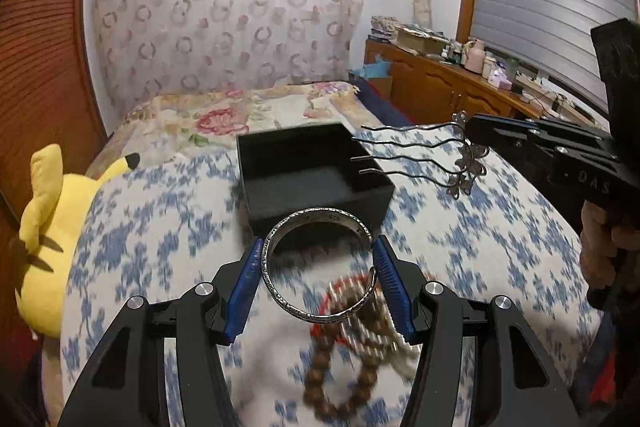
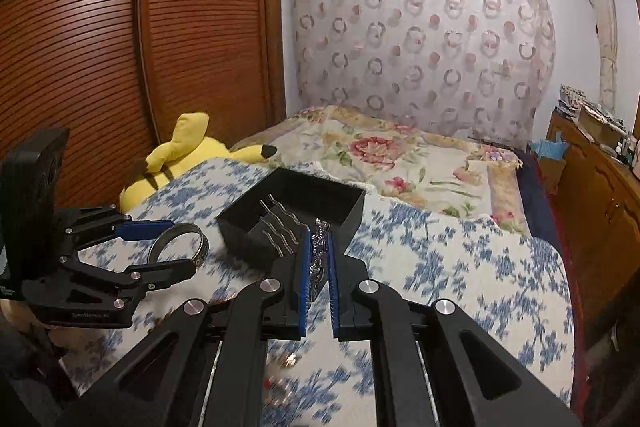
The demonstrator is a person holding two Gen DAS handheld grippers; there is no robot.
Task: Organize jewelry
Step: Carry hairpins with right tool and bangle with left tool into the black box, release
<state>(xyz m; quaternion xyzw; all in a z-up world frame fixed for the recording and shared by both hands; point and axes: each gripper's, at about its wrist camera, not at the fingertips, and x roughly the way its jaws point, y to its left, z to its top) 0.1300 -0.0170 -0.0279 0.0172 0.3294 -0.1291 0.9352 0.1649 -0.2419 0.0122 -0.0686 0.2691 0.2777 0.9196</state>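
My left gripper (image 1: pixel 318 247) is shut on a silver cuff bangle (image 1: pixel 280 287), held above the bed just in front of the open black box (image 1: pixel 312 171). The bangle also shows in the right wrist view (image 2: pixel 202 247). My right gripper (image 2: pixel 319 239) is shut on a silver hair comb (image 2: pixel 318 255) with wavy prongs, which point over the black box (image 2: pixel 352 211). In the left wrist view the comb (image 1: pixel 420 155) hangs at the box's right edge. A brown bead bracelet (image 1: pixel 340 387) and other blurred beads lie on the bedspread under the left gripper.
A yellow plush toy (image 1: pixel 44 239) lies at the bed's left edge. A blue-and-white floral bedspread (image 1: pixel 480 247) covers the bed. A wooden wardrobe (image 2: pixel 100 47) stands at left, and a cluttered wooden cabinet (image 1: pixel 460 83) at right.
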